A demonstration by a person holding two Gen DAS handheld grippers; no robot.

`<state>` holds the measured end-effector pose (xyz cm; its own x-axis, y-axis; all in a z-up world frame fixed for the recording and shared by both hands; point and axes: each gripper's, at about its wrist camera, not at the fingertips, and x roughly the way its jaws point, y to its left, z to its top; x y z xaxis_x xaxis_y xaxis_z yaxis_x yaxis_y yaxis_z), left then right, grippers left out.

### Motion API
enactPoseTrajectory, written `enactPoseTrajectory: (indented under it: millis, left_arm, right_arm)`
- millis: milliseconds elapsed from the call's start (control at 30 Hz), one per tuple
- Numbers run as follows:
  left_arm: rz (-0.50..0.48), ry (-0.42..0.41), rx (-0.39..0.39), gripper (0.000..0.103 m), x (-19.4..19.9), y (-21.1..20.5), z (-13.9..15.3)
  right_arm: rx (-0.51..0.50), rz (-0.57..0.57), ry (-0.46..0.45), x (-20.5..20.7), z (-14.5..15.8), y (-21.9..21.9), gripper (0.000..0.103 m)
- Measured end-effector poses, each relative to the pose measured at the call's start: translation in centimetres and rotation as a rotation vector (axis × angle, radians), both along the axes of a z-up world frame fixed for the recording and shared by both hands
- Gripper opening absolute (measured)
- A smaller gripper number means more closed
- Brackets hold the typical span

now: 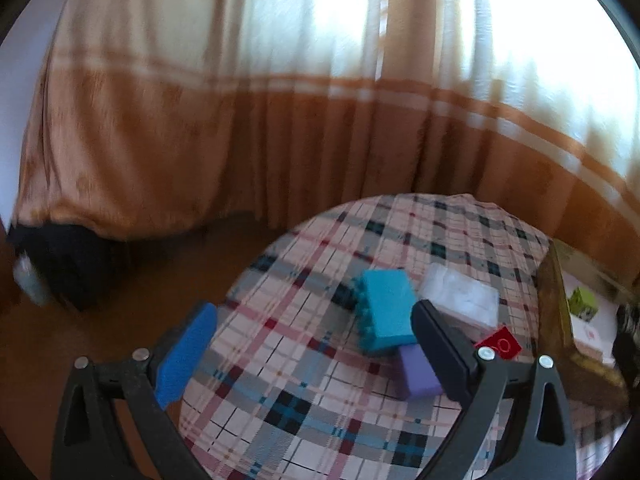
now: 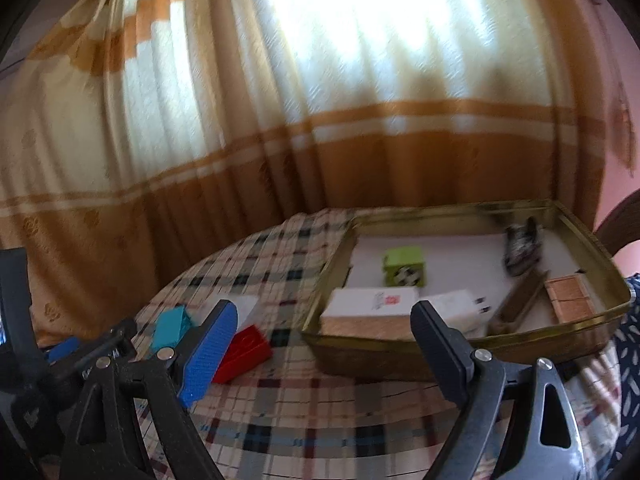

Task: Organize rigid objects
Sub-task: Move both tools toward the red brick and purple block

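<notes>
- The left gripper (image 1: pixel 314 334) has its jaws wide apart with nothing between them; it hangs above the plaid tablecloth (image 1: pixel 304 412), angled down toward a small cluster of blocks.
- In the left wrist view, that cluster sits at about 2 o'clock from the gripper's centre: a teal block (image 1: pixel 386 310) lying partly on a purple block (image 1: pixel 416 372), a clear plastic box (image 1: pixel 460 294) just beside them toward 1 o'clock, and a red block (image 1: pixel 500 344) peeking out behind the dark finger.
- The right gripper (image 2: pixel 324 338) is likewise spread open and empty, hovering over the cloth with the gold tray (image 2: pixel 400 344) ahead of it at 1 o'clock.
- Already in the tray, in the right wrist view: a green cube (image 2: pixel 404 268) near the middle, a white box (image 2: pixel 370 306) against the near wall, a white plug adapter (image 2: pixel 460 304) just beside it, a wooden strip (image 2: pixel 520 300) and a tan tile (image 2: pixel 570 294) toward 3 o'clock, and a dark blurred object (image 2: pixel 520 244) in the far corner that I cannot identify.
- My reading is that the sorting is partly done: several items are in the tray, while the teal, purple and red blocks and the clear box are still out on the cloth.
- Neither gripper has a hold on anything yet, so the next pickup has not begun.
</notes>
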<state>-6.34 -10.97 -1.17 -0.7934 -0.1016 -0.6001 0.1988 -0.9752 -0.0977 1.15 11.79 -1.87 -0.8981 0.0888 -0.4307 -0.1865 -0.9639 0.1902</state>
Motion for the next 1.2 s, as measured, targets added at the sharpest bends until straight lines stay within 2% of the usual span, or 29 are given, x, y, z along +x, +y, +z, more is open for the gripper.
enactPoseTrajectory:
  millis: [167,367,667,867,1033,1133,1200]
  left_arm:
    - [0.068,-0.065,0.076,0.097,-0.5,-1.8,-1.3]
    - [0.071,-0.076,0.062,0.097,-0.2,-1.3,-1.6]
    - [0.086,-0.081,0.061,0.097,-0.3,-1.7,-1.5]
    - [0.088,-0.097,0.068,0.098,-0.4,-1.8,-1.7]
    - [0.103,-0.128,0.079,0.101,-0.4,-2.3,-2.1]
    - [0.121,-0.148,0.095,0.102,-0.4,-2.8,-2.4]
    - [0.132,-0.160,0.106,0.102,-0.5,-3.1,-2.7]
  right_arm:
    - [0.037,0.115,-0.072,-2.0,-0.5,-2.3,0.090]
    - [0.123,0.259,-0.158,-5.3,-1.8,-5.7,0.090]
    - [0.121,0.343,-0.316,-8.8,-4.3,-6.6,0.086]
    - [0.165,0.356,-0.348,-9.9,-4.6,-7.4,0.086]
    - [0.140,0.386,-0.354,-10.2,-4.6,-7.2,0.086]
    - [0.035,0.455,-0.367,-9.9,-5.1,-6.6,0.079]
    - [-0.015,0.460,-0.372,-9.7,-5.3,-6.0,0.075]
